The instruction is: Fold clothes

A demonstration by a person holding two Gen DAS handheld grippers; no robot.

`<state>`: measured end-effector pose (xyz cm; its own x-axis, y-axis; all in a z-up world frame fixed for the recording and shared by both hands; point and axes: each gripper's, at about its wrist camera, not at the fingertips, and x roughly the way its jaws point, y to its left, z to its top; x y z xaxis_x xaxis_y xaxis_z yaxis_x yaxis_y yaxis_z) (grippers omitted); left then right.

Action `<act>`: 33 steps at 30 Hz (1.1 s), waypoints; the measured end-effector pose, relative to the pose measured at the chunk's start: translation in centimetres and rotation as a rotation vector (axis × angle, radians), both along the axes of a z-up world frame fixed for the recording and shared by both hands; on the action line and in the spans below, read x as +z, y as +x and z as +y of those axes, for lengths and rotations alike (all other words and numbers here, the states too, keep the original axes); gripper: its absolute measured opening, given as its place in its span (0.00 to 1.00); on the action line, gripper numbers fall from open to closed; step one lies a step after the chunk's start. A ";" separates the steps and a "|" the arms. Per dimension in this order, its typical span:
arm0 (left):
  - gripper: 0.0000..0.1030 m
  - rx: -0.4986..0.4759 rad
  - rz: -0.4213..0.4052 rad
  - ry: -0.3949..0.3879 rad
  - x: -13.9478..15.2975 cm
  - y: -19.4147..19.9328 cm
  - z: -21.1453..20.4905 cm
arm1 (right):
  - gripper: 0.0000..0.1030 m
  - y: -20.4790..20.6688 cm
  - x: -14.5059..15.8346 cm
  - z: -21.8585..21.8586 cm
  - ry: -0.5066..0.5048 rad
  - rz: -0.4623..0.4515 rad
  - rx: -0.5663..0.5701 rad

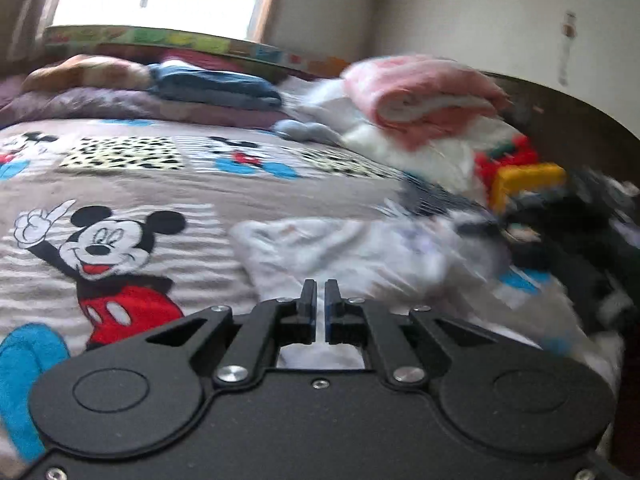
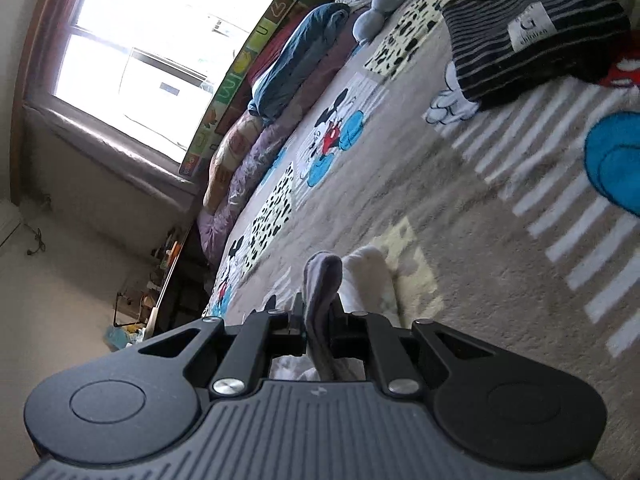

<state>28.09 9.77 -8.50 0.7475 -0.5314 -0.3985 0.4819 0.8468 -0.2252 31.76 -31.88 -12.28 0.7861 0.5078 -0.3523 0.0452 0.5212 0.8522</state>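
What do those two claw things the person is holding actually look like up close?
Both are matte black. The left claw has a smooth body with two round discs, silver screws, angled link bars and blue-edged fingertip pads. The right claw looks the same, but its body is ribbed. No cables or sleeves show.

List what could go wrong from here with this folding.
1. The right gripper pinches only a thin grey fabric edge; it may slip out when pulled.
2. The left gripper is shut with nothing visibly between its fingers, so the white garment may sag or bunch on that side.
3. The clutter pile lies close beside the white garment and could snag it.
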 end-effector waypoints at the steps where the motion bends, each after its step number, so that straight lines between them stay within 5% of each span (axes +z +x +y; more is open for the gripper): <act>1: 0.00 0.011 0.001 0.013 -0.2 1.1 -0.4 | 0.11 0.1 -0.4 -0.1 0.005 0.004 0.004; 9: 0.00 0.046 -0.006 0.029 -1.1 8.2 -2.0 | 0.11 0.6 -2.2 -0.6 -0.030 0.012 0.042; 15: 0.00 0.018 0.101 0.179 -3.6 11.0 -4.9 | 0.11 0.0 -2.2 -0.5 -0.076 -0.025 0.084; 18: 0.00 0.018 0.128 0.187 -3.9 11.3 -5.0 | 0.11 -0.3 -1.9 -0.5 -0.101 -0.050 0.104; 24: 0.00 0.017 0.195 0.100 -4.3 12.2 -3.7 | 0.11 -1.5 1.3 0.9 -0.187 -0.160 0.150; 33: 0.07 0.003 0.426 -0.331 -5.6 14.3 1.6 | 0.11 -5.5 8.6 9.9 -0.693 -0.451 0.374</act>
